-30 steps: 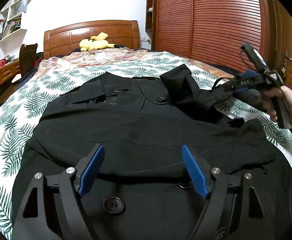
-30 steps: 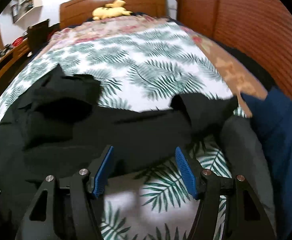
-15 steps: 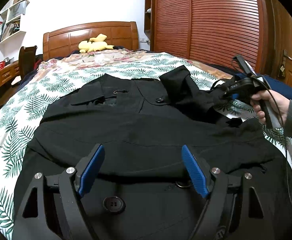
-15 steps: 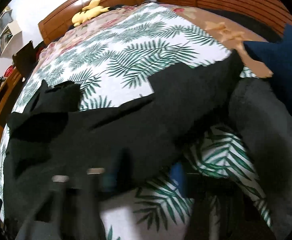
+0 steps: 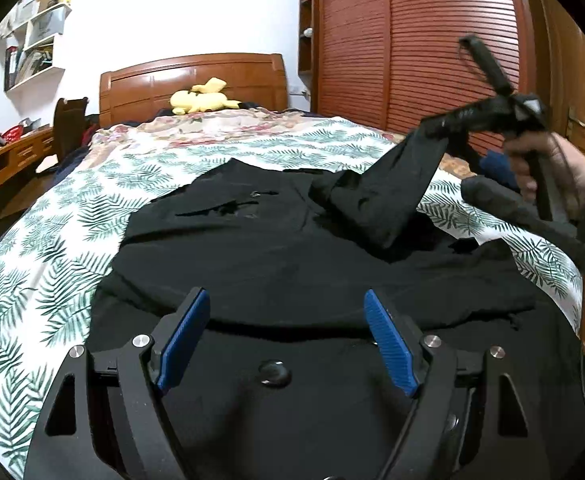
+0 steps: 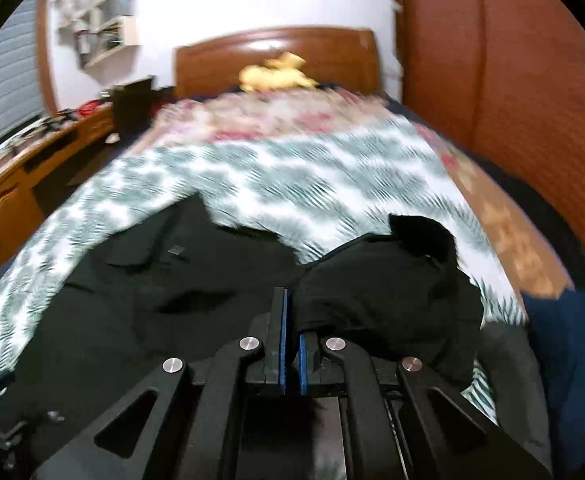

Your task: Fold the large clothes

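Note:
A large black coat [image 5: 292, 264] lies spread over the bed, its collar toward the headboard and a round button [image 5: 274, 372] near the camera. My left gripper [image 5: 288, 340] hovers open just above the coat's lower part, nothing between its blue pads. My right gripper [image 5: 432, 130] is shut on the end of the coat's right sleeve [image 5: 388, 196] and holds it lifted off the bed. In the right wrist view that sleeve [image 6: 384, 292] bunches over the closed right gripper [image 6: 291, 312], and the coat's body [image 6: 132, 300] lies to the left.
The bed has a leaf-print cover [image 5: 64, 240] and a wooden headboard [image 5: 192, 80] with a yellow plush toy [image 5: 202, 100]. A slatted wooden wardrobe [image 5: 412, 40] stands at the right, a desk [image 5: 4, 160] at the left. A dark grey garment [image 5: 520, 212] and blue cloth [image 6: 568, 344] lie at the bed's right edge.
The right gripper closed on the sleeve end and lifted it up off the bed. The left gripper stayed open over the coat's lower part, shifting a little.

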